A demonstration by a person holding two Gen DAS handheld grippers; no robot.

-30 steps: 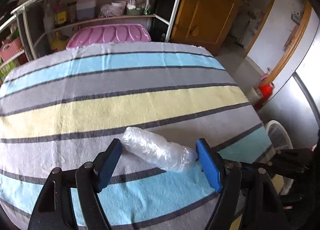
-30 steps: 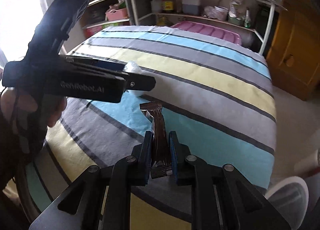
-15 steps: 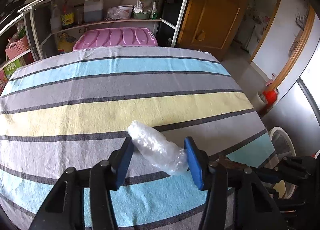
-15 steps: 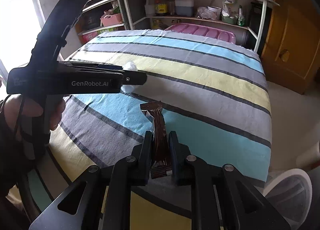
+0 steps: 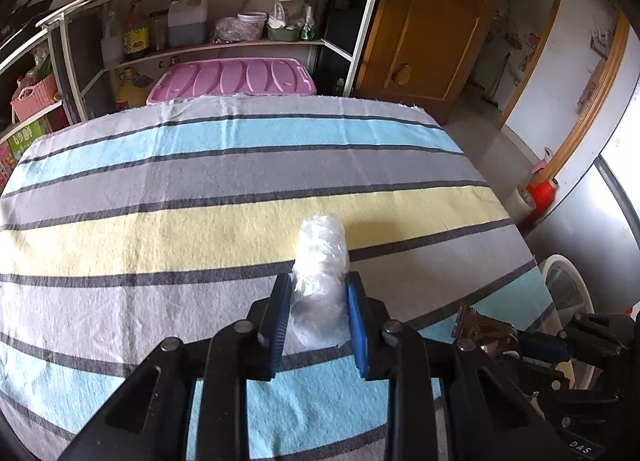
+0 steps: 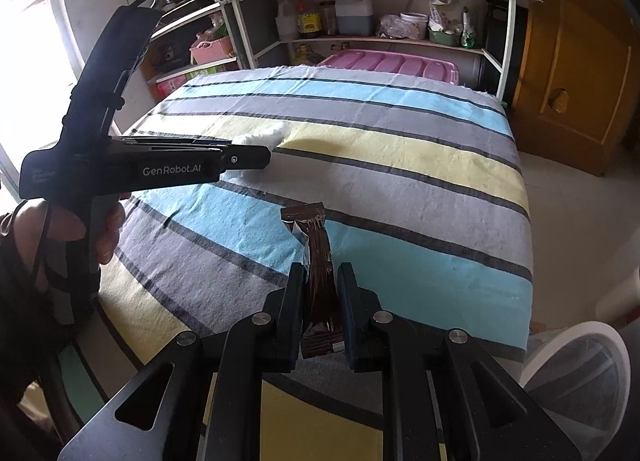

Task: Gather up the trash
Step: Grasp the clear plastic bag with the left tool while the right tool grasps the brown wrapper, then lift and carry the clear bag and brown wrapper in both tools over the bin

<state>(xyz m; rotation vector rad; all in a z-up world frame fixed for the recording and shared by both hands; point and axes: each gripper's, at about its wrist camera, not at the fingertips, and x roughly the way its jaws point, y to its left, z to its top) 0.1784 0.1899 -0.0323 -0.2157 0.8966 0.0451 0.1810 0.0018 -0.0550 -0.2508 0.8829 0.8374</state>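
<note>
**Both claws loaded, bin not yet reached**

The left claw (image 5: 318,315) was closing on a crumpled clear plastic bag (image 5: 322,261), its blue pads already pressing the wad's lower part from both sides. The bag stood up between them over the striped cloth (image 5: 200,221) covering the bench, near the bench's right-hand edge as the left wrist view showed it; whether its bottom rested on the cloth could not be told.

The right claw (image 6: 320,301) was pinched tight on a brown snack wrapper (image 6: 316,257), which stuck up from between the pads, clear of the cloth, towards the bench's near right corner.

No other loose trash showed on the cloth in either view, so picking up looked almost finished. What remained, judging by the task, was disposal: a white waste bin (image 6: 576,377) with a clear liner stood on the floor just off the bench's right edge, beside the right claw. Neither item had gone into it. The bag was soft and springy and might slip from a light pinch.
</note>
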